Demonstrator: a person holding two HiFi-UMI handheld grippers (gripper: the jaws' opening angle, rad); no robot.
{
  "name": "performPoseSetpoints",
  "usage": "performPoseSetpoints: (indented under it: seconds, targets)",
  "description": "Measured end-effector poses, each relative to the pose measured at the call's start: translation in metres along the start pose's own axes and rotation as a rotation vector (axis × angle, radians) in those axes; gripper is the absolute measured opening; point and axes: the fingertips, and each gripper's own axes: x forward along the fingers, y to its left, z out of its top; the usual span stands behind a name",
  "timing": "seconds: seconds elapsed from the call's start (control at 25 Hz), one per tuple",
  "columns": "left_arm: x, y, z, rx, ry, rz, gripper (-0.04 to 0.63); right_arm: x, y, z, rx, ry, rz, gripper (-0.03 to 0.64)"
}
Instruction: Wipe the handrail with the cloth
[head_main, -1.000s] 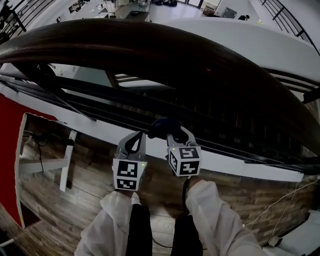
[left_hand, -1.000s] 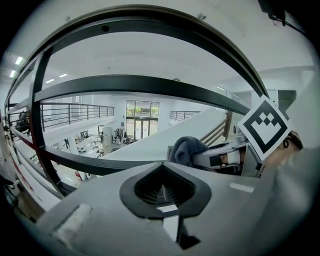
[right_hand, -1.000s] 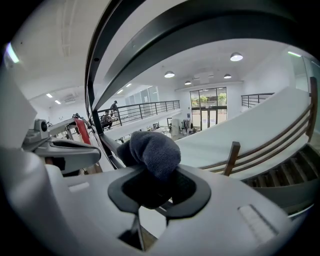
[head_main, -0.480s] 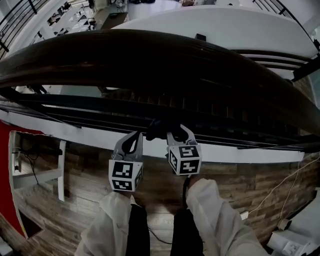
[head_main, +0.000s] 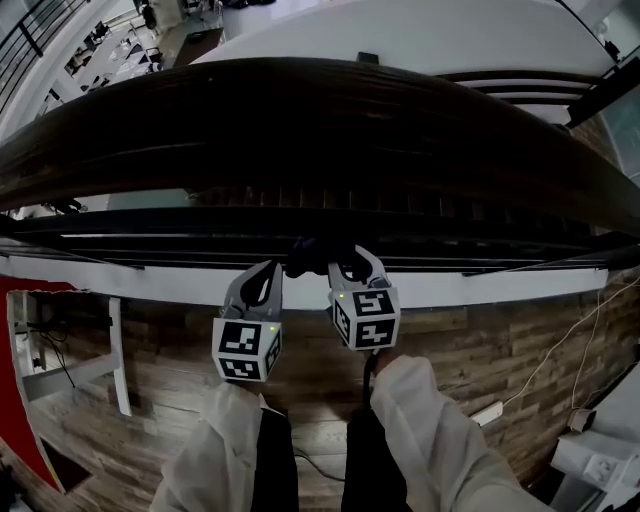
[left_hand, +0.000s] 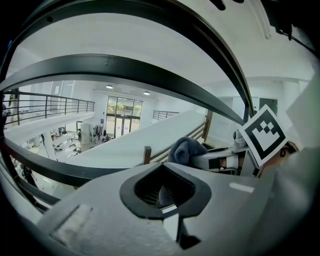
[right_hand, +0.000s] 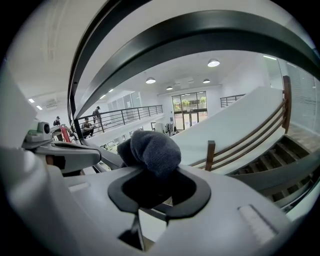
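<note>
Its own view, not the head view, shows your right gripper (head_main: 343, 262) clamped on the cloth (right_hand: 150, 149) — bunched past the jaws, below the handrail (head_main: 320, 110). Left gripper (head_main: 262, 282) jaws together, empty — both unchanged.

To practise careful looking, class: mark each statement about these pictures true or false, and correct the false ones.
1. The right gripper holds the cloth. True.
2. Both grippers hold cloths. False: the left gripper has its jaws together with nothing between them.
3. The cloth is white. False: it is dark blue-grey.
4. The handrail is dark. True.
</note>
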Motion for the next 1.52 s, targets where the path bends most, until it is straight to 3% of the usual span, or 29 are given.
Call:
performPoseSetpoints:
  seconds: [0.96, 1.52]
  targets:
    - [0.073, -0.159, -0.006, 0.068, 0.051, -0.135, 0.001, -0.087, -0.162, -0.029, 0.16, -0.065, -0.102, 0.077]
    - [0.133, -0.263, -0.002, 0.084, 0.023, -0.207, 0.0, -0.137, -0.269, -0.039, 0.159, -0.088, -0.16, 0.074]
